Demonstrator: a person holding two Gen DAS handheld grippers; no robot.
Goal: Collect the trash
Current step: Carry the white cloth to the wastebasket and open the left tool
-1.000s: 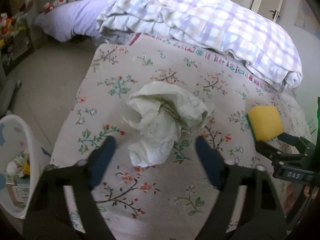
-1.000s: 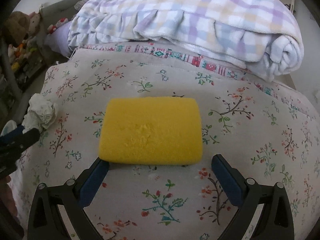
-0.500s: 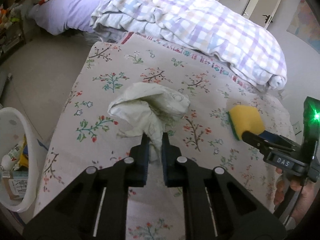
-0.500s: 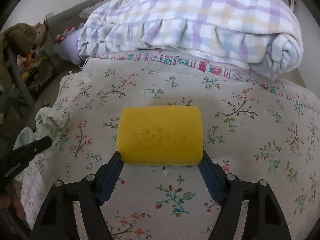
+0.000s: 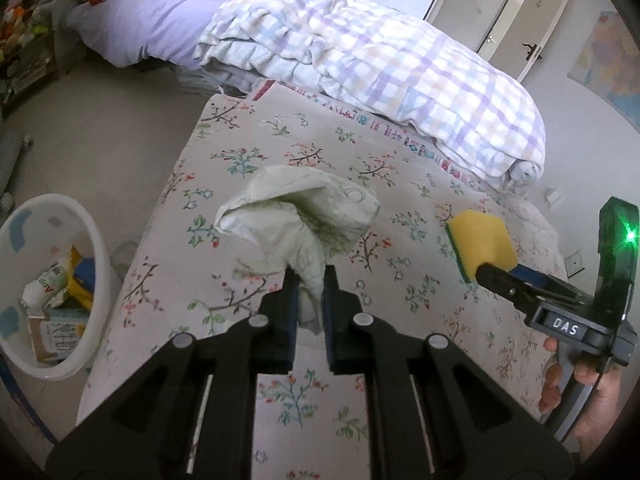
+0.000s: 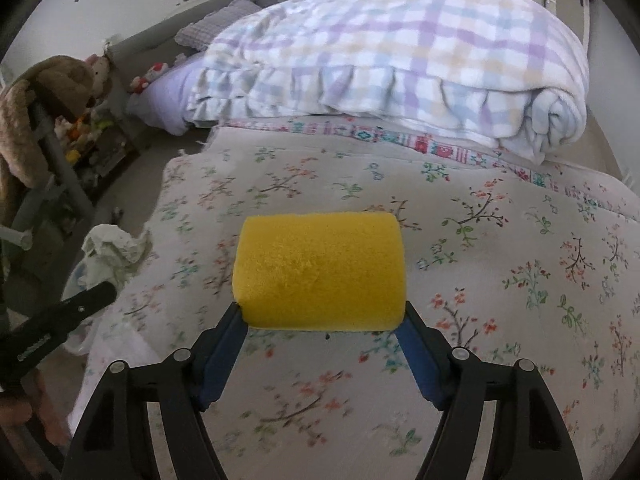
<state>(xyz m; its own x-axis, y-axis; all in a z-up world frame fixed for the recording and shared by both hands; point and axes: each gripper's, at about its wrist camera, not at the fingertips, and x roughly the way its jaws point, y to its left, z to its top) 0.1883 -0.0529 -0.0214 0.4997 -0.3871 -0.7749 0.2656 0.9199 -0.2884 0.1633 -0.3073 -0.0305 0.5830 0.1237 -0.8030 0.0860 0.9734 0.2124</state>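
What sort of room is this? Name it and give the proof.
Most likely a child's bedroom: a folded plaid blanket on the floral bed cover, a purple pillow, and plush toys by the wall.

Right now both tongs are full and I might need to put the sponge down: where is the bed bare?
Bare floral cover lies between sponge and rolled blanket. The bin on the floor is crowded with trash.

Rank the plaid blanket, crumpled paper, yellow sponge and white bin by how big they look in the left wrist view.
1. plaid blanket
2. crumpled paper and white bin: look alike, and the bin is cut off
3. yellow sponge
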